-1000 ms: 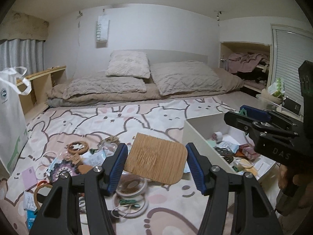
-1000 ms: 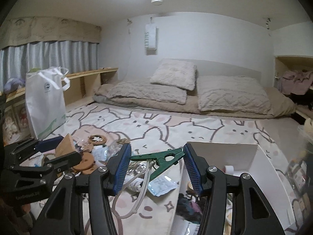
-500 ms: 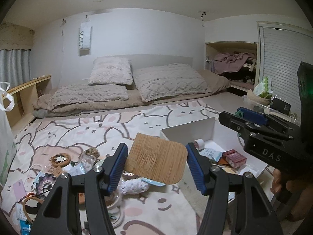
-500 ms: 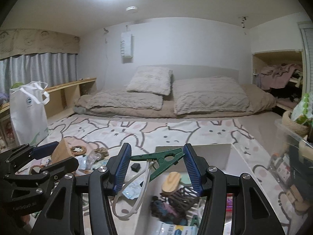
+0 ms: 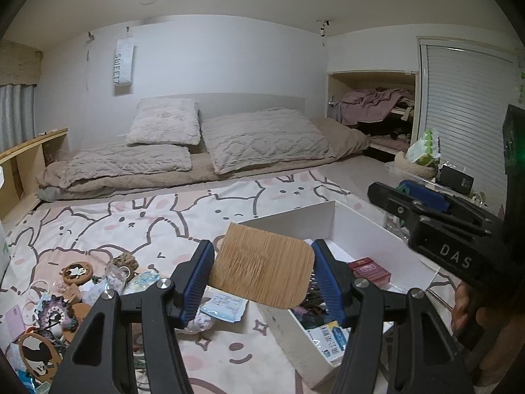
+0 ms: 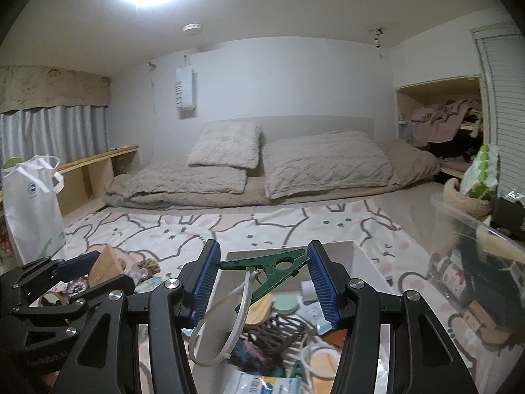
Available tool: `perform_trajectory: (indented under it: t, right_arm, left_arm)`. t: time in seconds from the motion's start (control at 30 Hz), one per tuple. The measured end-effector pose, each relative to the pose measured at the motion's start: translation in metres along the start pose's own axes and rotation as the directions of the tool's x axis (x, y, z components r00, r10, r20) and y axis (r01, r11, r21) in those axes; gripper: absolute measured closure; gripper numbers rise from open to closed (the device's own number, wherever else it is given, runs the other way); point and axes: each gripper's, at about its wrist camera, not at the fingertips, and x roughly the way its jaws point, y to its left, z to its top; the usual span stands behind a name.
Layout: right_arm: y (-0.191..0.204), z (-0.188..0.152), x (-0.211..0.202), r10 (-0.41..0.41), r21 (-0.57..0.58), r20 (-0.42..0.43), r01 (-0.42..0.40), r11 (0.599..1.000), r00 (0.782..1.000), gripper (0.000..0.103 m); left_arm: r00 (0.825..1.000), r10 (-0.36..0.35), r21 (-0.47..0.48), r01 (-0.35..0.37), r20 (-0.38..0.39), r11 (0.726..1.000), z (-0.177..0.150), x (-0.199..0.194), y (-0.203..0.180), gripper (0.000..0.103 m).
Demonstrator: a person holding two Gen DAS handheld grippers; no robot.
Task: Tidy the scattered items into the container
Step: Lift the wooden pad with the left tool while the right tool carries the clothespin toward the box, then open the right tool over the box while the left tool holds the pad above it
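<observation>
The left gripper (image 5: 262, 279) is clamped on a flat bamboo board with rounded corners (image 5: 262, 267), held above the near left wall of the open white rectangular box (image 5: 357, 223), while the right gripper (image 6: 262, 279) pinches a green plastic clip (image 6: 272, 271) trailing a loop of clear tubing (image 6: 229, 328) over the same box. Inside lie a red card pack (image 5: 369, 271), a brown hair claw (image 6: 279, 328), a pale green disc (image 6: 284, 303) and printed packets. The box sits on a pink rabbit-print blanket (image 5: 147, 226) strewn with trinkets at left, beige pillows (image 5: 262, 138) beyond
</observation>
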Motion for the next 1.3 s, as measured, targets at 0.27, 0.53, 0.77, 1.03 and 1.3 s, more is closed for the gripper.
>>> perform_trajectory:
  t: [0.27, 0.53, 0.77, 1.03, 1.3]
  right_arm:
    - [-0.024, -0.001, -0.006, -0.055, 0.046, 0.008, 0.055, 0.997, 0.998, 0.048]
    - [-0.047, -0.003, -0.014, -0.094, 0.091, 0.017, 0.092, 0.992, 0.995, 0.048]
    - [-0.066, -0.006, -0.018, -0.121, 0.124, 0.014, 0.118, 0.985, 0.993, 0.048]
    - [-0.078, -0.015, -0.007, -0.138, 0.135, -0.032, 0.141, 0.981, 0.99, 0.048]
    - [-0.086, -0.03, 0.017, -0.158, 0.117, -0.151, 0.176, 0.977, 0.976, 0.048]
  left_arm:
    - [0.999, -0.038, -0.001, 0.038, 0.009, 0.999, 0.005, 0.006, -0.014, 0.042]
    - [0.997, -0.08, -0.005, 0.08, 0.008, 0.997, 0.007, 0.014, -0.028, 0.042]
    - [0.995, -0.104, 0.002, 0.104, 0.001, 0.995, 0.007, 0.02, -0.04, 0.042]
    - [0.989, -0.144, 0.004, 0.144, -0.037, 0.99, -0.001, 0.032, -0.056, 0.042]
    - [0.981, -0.174, 0.0, 0.174, -0.084, 0.985, -0.012, 0.045, -0.067, 0.042]
